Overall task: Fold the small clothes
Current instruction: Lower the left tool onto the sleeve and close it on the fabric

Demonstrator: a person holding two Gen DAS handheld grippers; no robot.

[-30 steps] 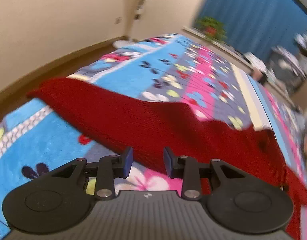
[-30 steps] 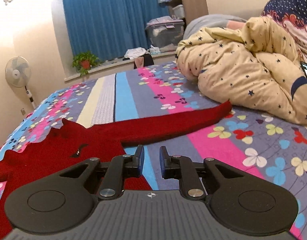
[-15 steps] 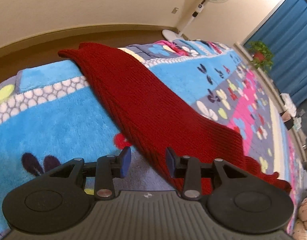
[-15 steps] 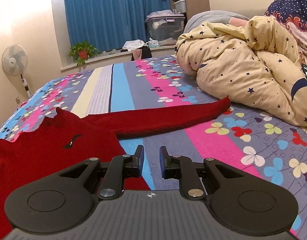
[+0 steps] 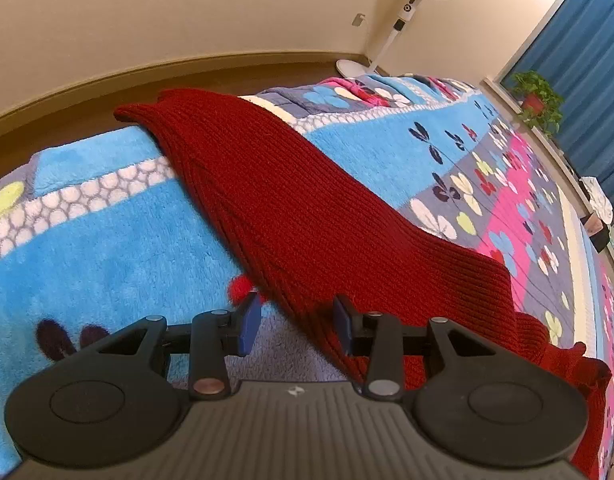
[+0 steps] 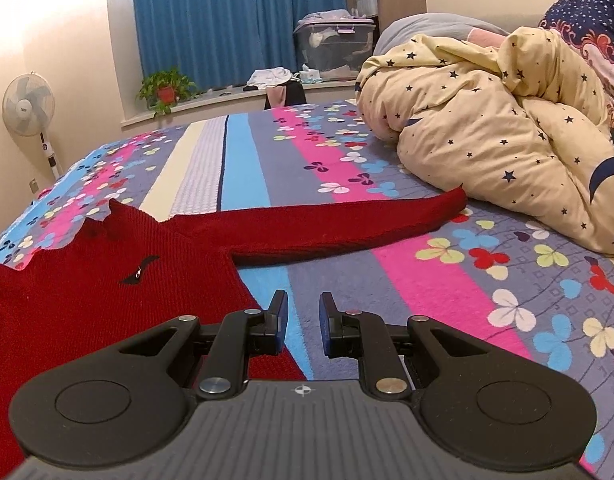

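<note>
We judge the folding barely begun: the red sweater [image 6: 87, 292] lies flat on the bed [image 6: 447, 280], both sleeves outstretched toward opposite edges, our left gripper [image 5: 297, 322] partly open astride one sleeve's edge, our right gripper [image 6: 303, 320] narrowly parted, empty.

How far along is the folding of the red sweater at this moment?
Done: the red sweater lies spread flat on the bedspread, both sleeves out straight. In hand: the left hand-held gripper sits at the edge of the left sleeve, jaws apart, gripping nothing. The right hand-held gripper hovers empty by the body's edge. Left: no fold shows yet, so every fold remains.
</note>
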